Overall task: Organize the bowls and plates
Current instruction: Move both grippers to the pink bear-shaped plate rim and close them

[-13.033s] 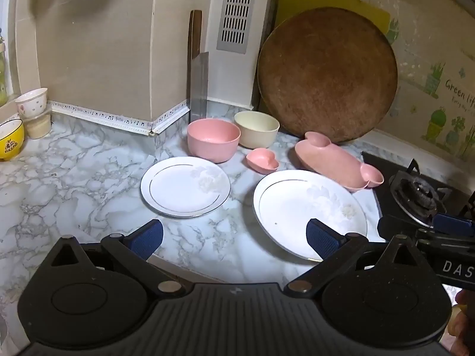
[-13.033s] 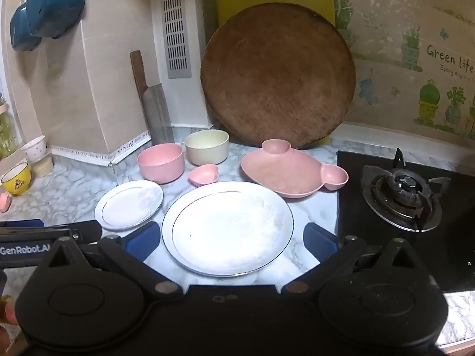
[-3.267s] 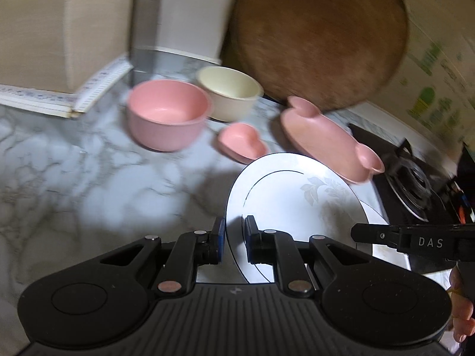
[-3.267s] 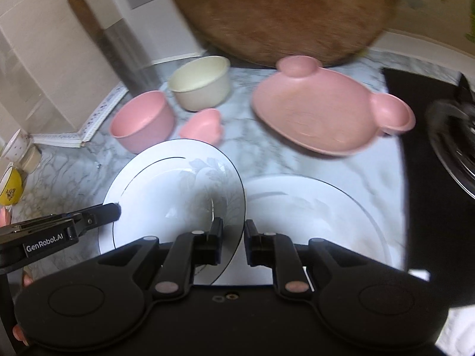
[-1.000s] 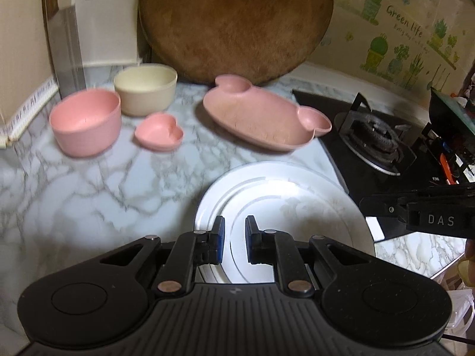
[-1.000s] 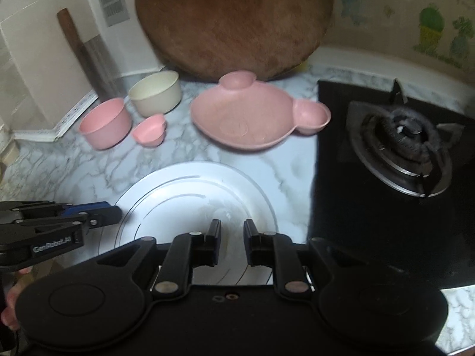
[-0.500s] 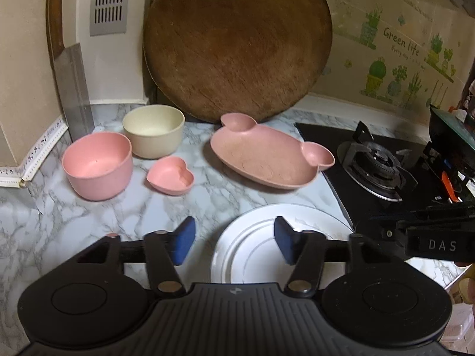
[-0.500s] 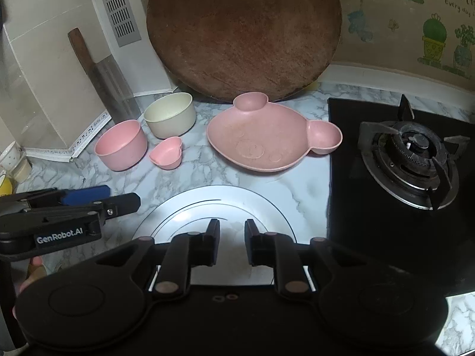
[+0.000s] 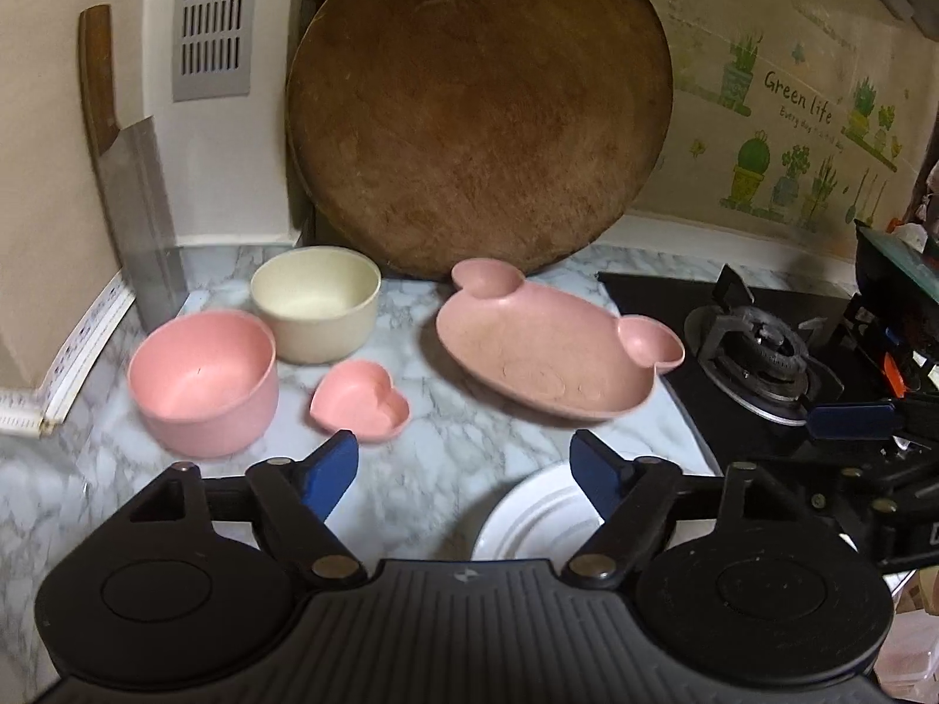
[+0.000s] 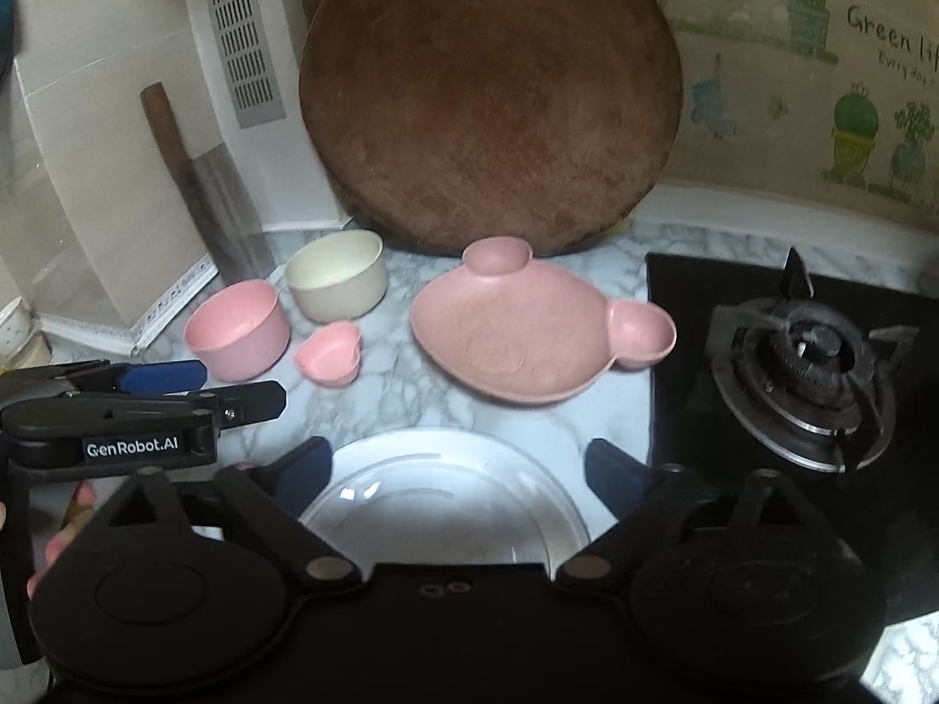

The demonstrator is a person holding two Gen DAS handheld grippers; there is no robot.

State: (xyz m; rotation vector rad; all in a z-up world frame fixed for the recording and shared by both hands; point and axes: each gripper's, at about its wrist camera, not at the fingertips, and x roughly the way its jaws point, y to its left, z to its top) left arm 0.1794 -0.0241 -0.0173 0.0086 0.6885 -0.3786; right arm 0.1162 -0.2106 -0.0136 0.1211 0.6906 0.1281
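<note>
On the grey-veined white marble surface (image 10: 405, 364), going left to right in the right wrist view: a round pink plastic bowl (image 10: 237, 328) sits at about ten o'clock, with a round cream bowl (image 10: 335, 274) just behind it toward eleven and a small pink heart-shaped dish (image 10: 328, 352) just in front of the cream one, apart from both. At twelve o'clock lies a matte pink bear-head-shaped plate (image 10: 516, 331) with two round ear cups, one at its far edge and one at its right edge. Nearest the camera, at six o'clock, rest the stacked glossy white round plates (image 10: 446, 498), the smaller on the larger, with a thin rim line on the top one.

The right gripper (image 10: 458, 466) hovers over the near part of that stack; its blue-padded fingers (image 10: 610, 472) are spreading apart, standing either side of the plates without pressing on them. The left gripper (image 9: 463, 466) is at nine o'clock in the right view; its fingers (image 9: 328, 466) are also opening, with only bare marble and the left edge of the white stack between them, nothing gripped.

Behind the dishes a large round brown wooden chopping board (image 10: 490, 97) leans on the wall, a steel cleaver with wooden handle (image 10: 205, 182) stands at its left, and a black gas hob (image 10: 804, 346) lies at two o'clock.
</note>
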